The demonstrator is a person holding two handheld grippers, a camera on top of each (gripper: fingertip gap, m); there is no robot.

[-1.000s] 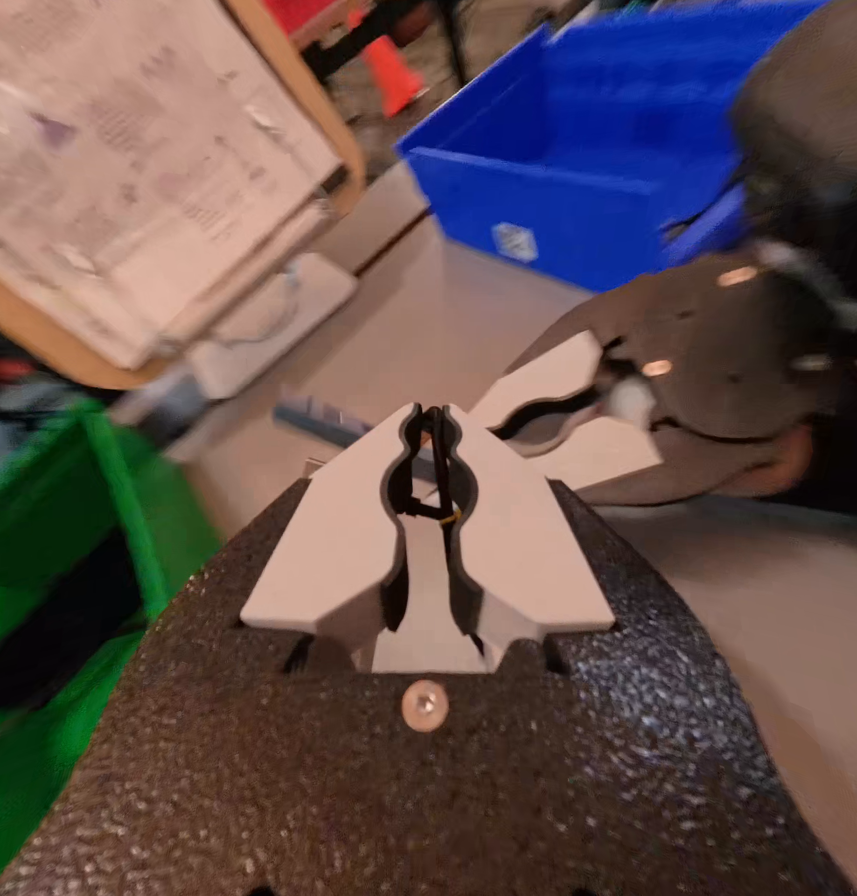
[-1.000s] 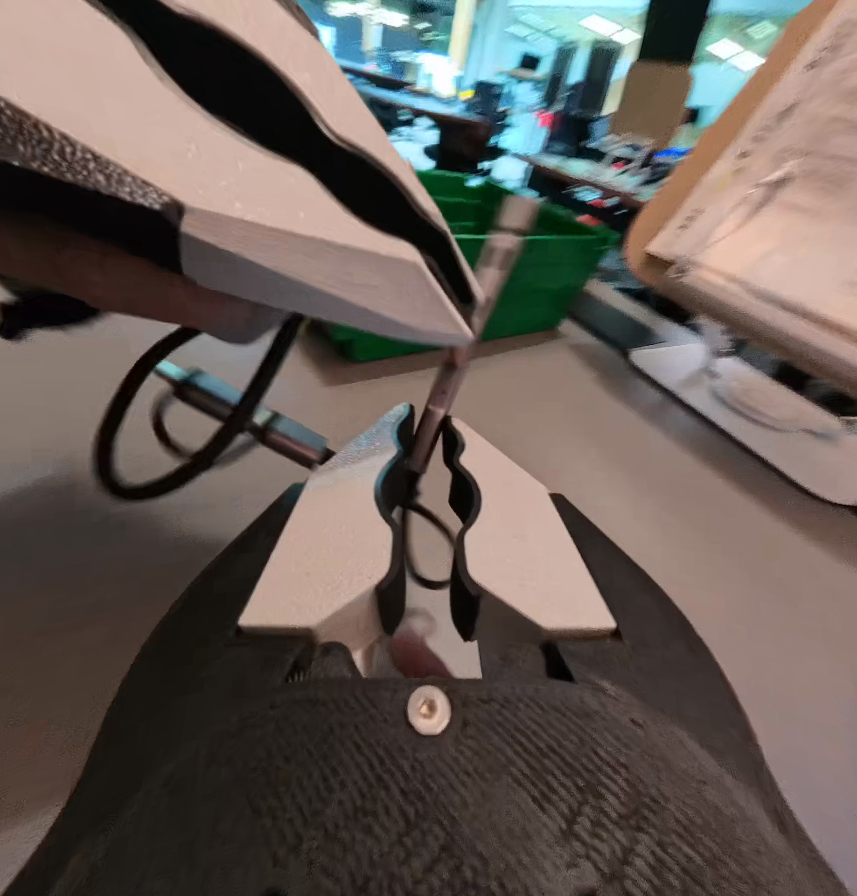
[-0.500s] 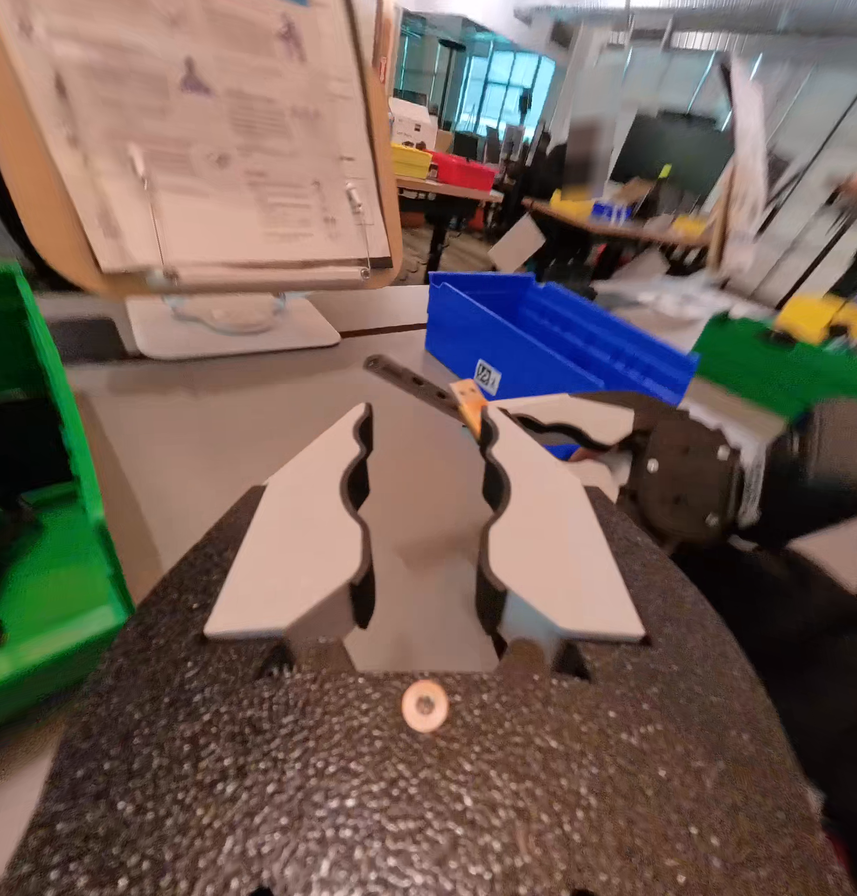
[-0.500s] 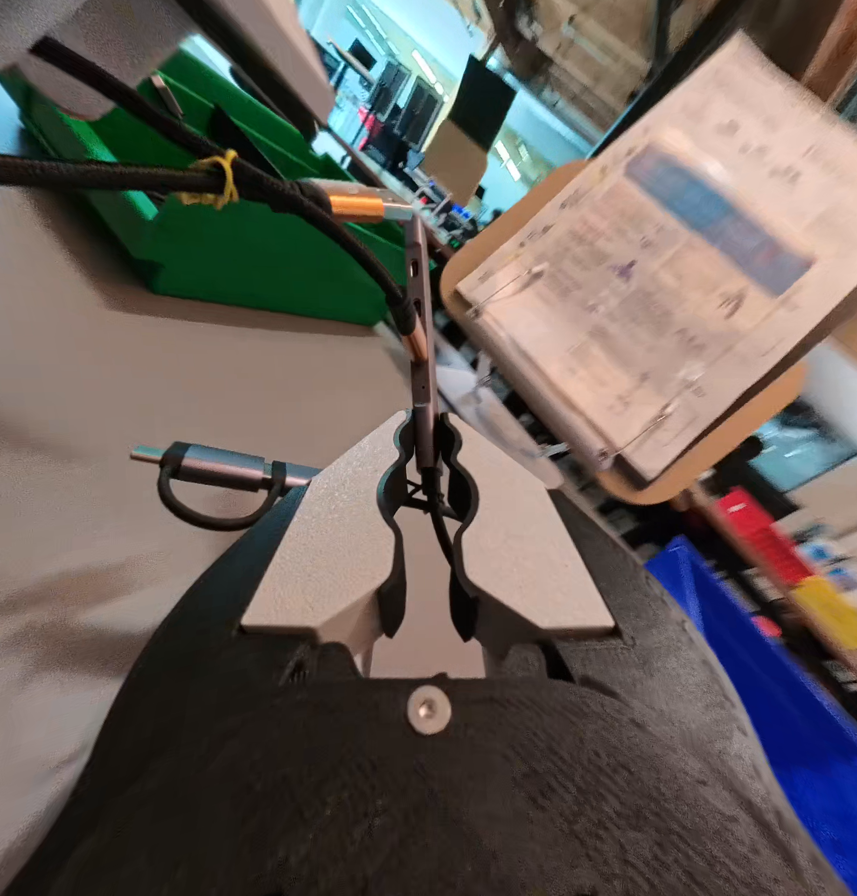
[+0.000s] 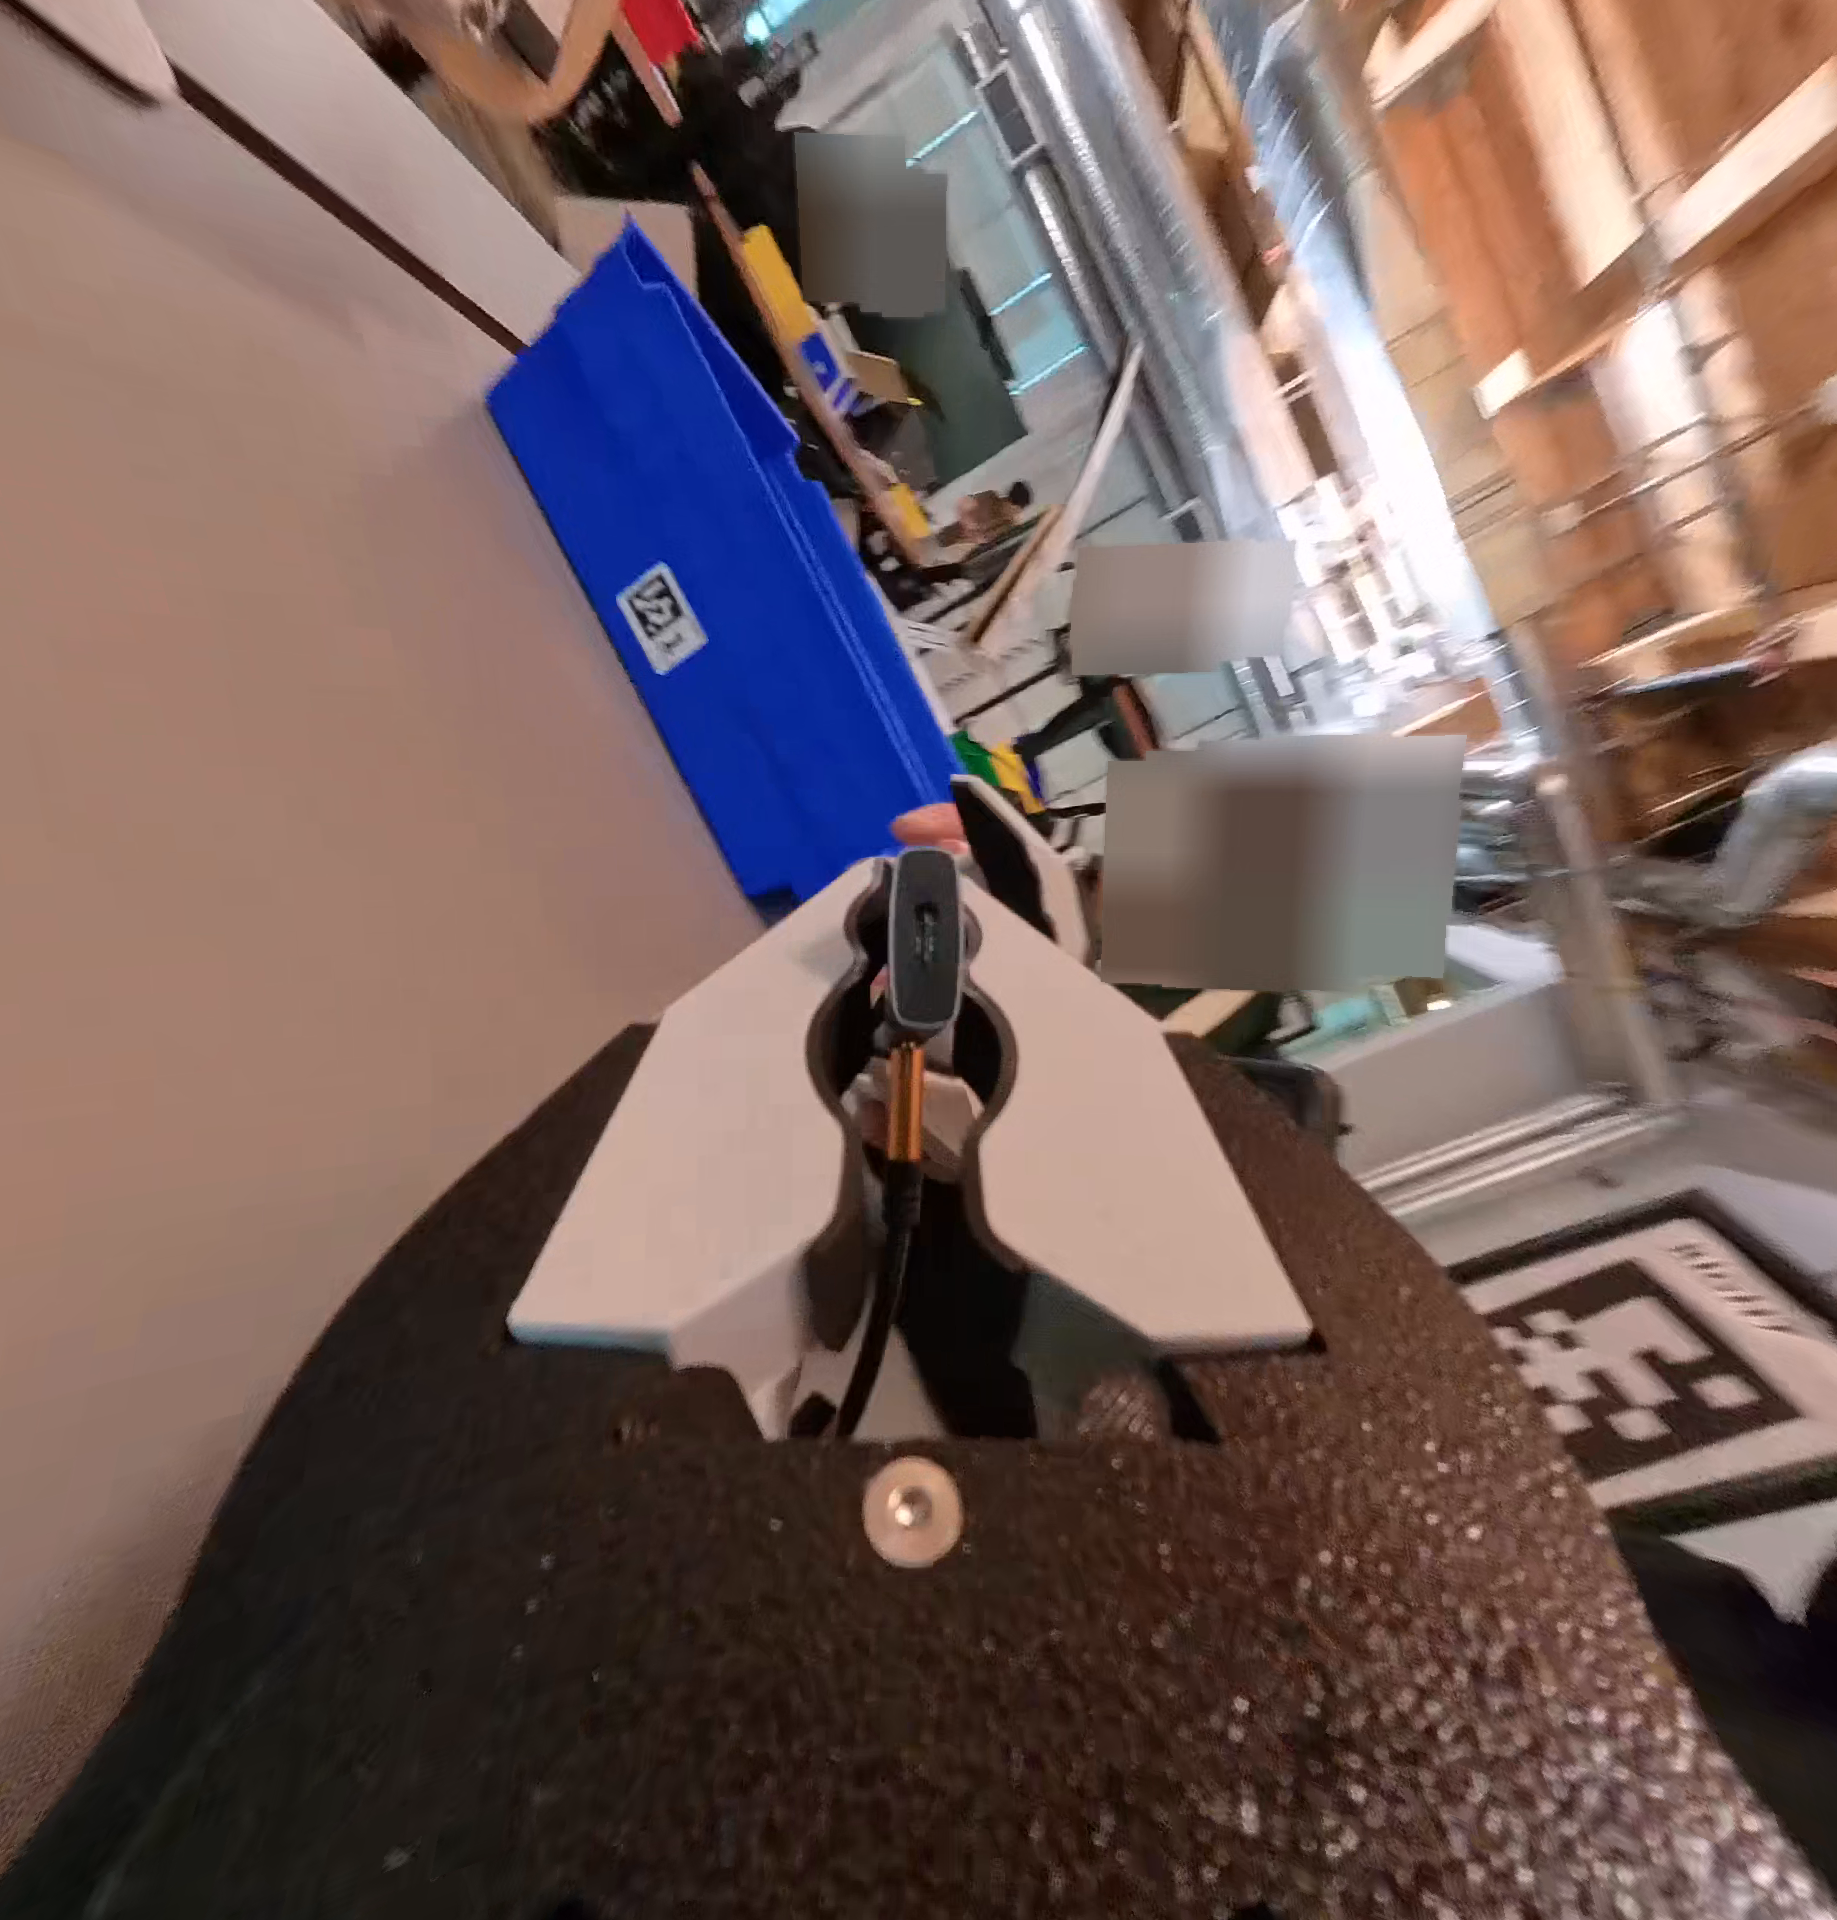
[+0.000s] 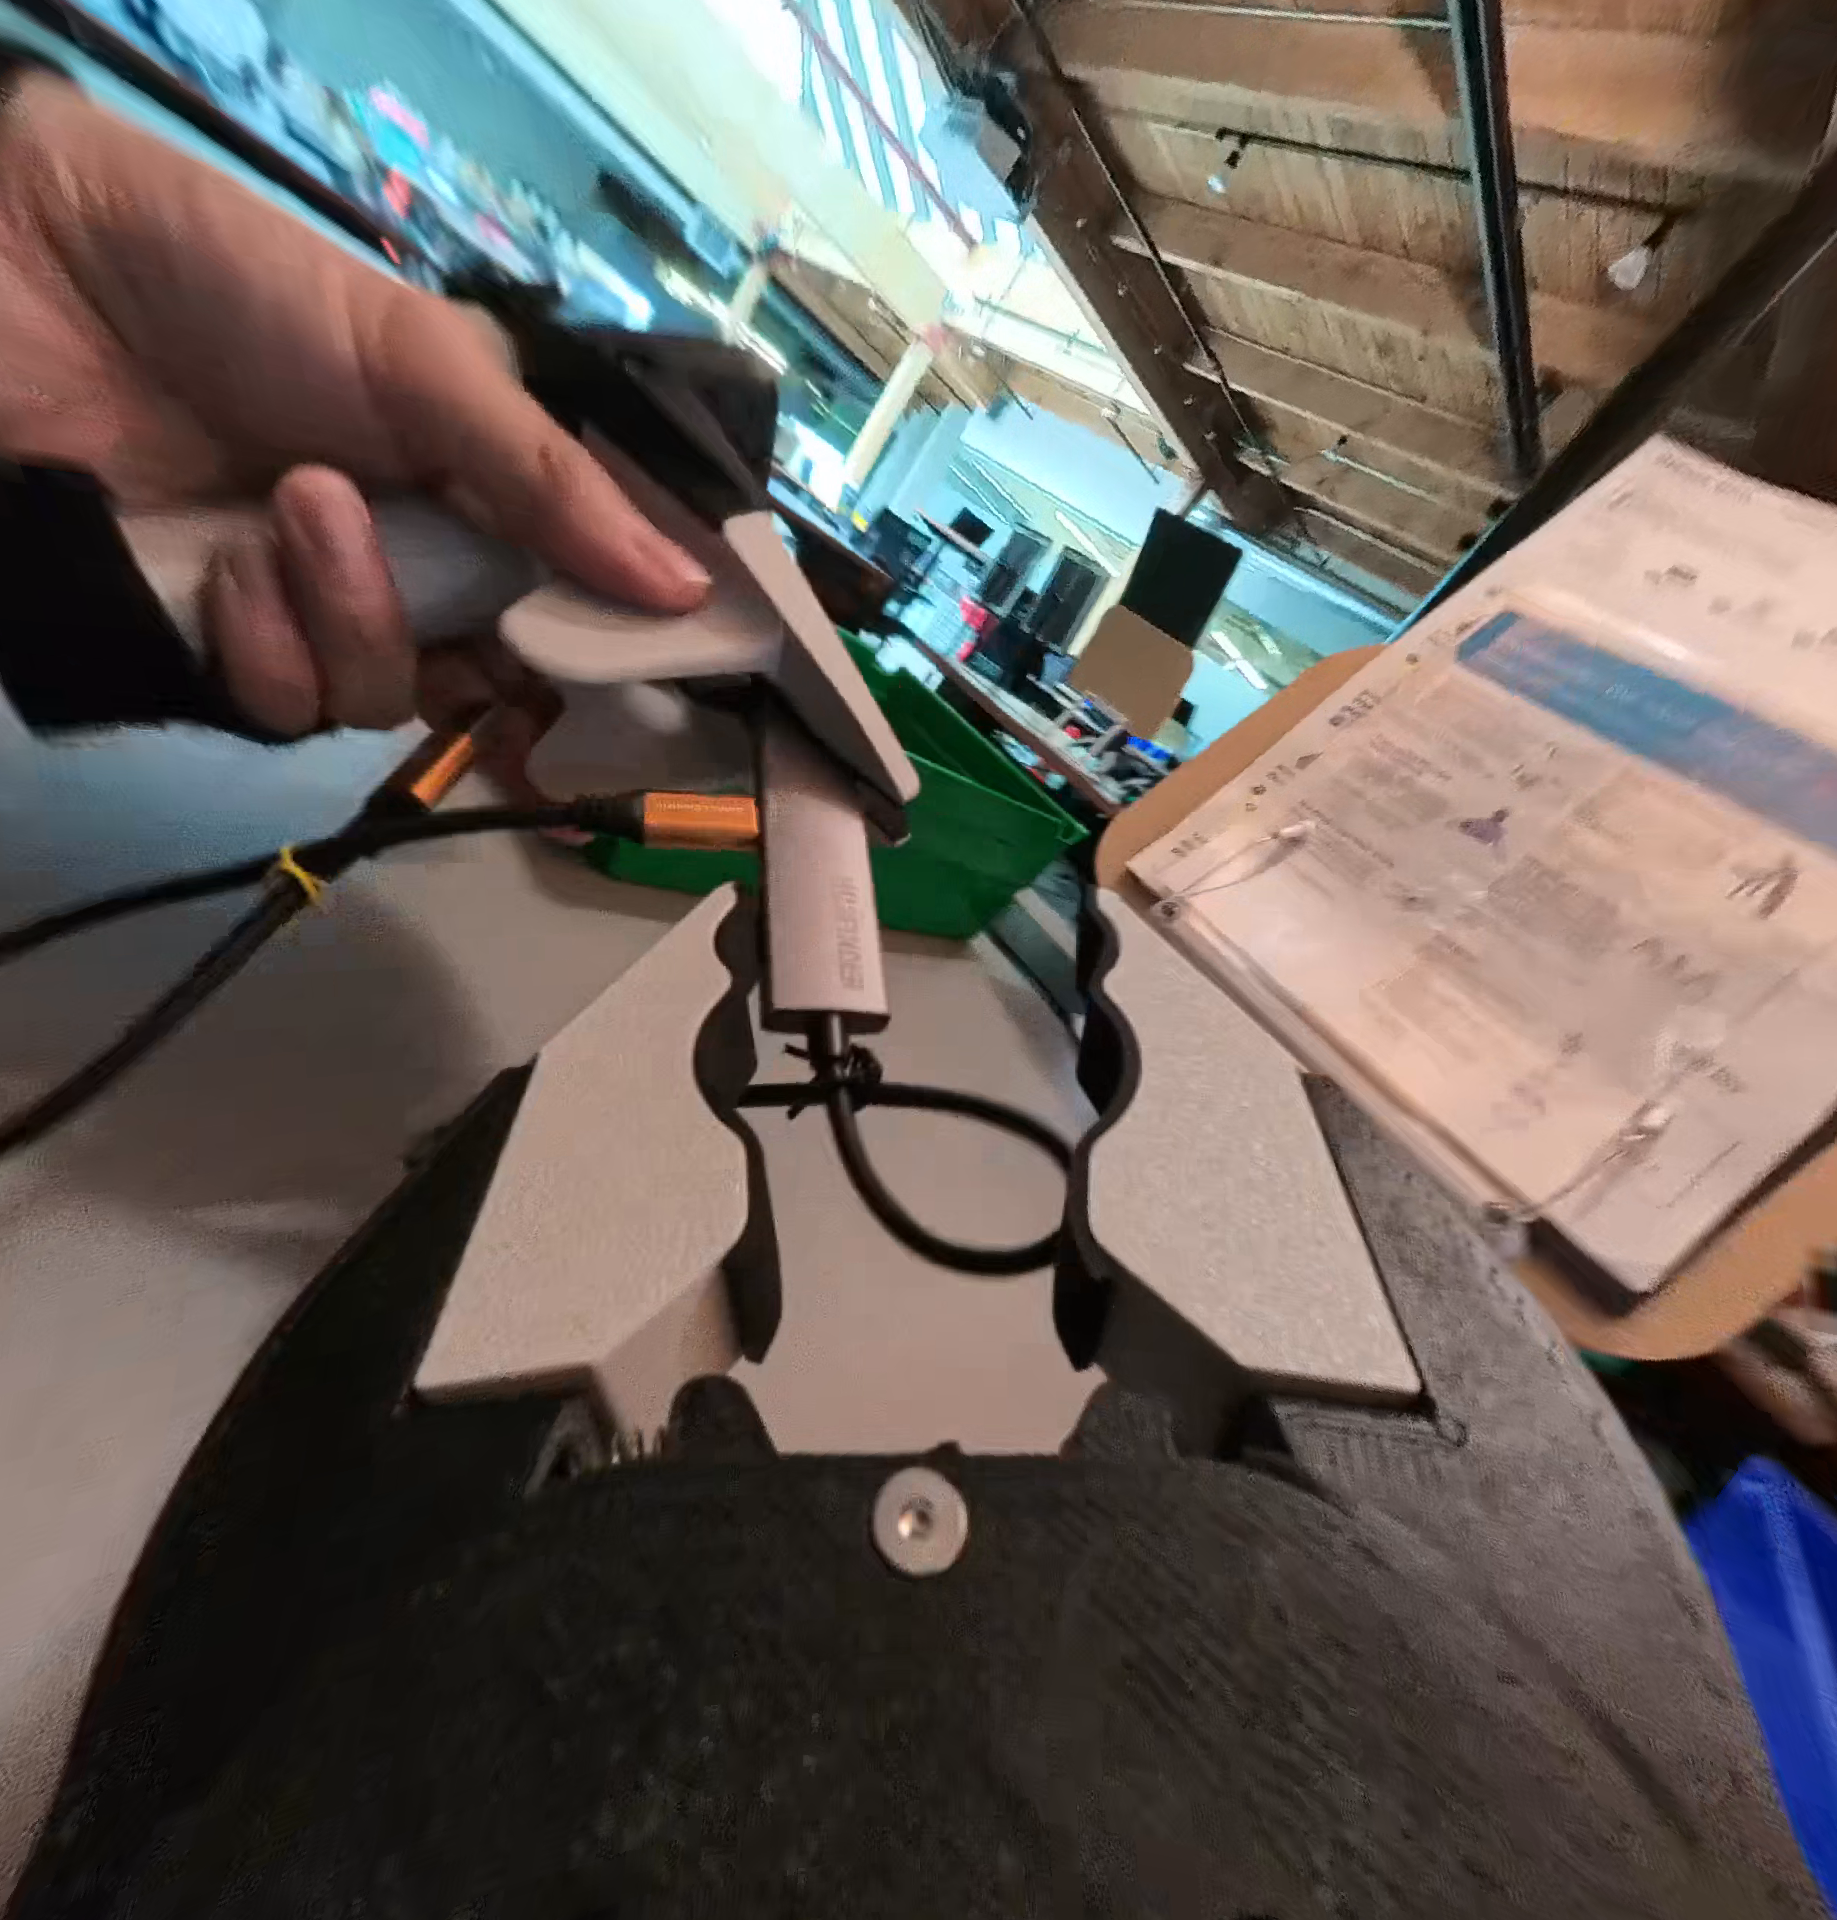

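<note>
My left gripper [image 5: 924,896] is shut on the end of a grey adapter hub [image 5: 924,951], held in the air above the table. An orange plug [image 5: 903,1117] with a black cable hangs from the hub between the fingers. In the right wrist view, the left gripper's fingers [image 6: 810,665] clamp the top of the hub [image 6: 820,904], and a hand [image 6: 270,416] grips that tool. An orange plug [image 6: 701,819] sits in the hub's side. My right gripper [image 6: 909,914] is open around the hub's lower end without touching it. A short black cable loop [image 6: 955,1174] hangs below.
A blue bin [image 5: 706,644] stands on the beige table [image 5: 218,727]. A green bin [image 6: 955,831] is behind the hub. A paper sheet on a brown stand [image 6: 1516,935] is at the right. A black cable with a yellow tie [image 6: 301,878] trails left. My two grippers' fingertips are within a few centimetres of each other.
The hub has passed from my right gripper to my left. The left opened half a second ago and has since shut on the hub; the right has opened. Both views have tilted.
</note>
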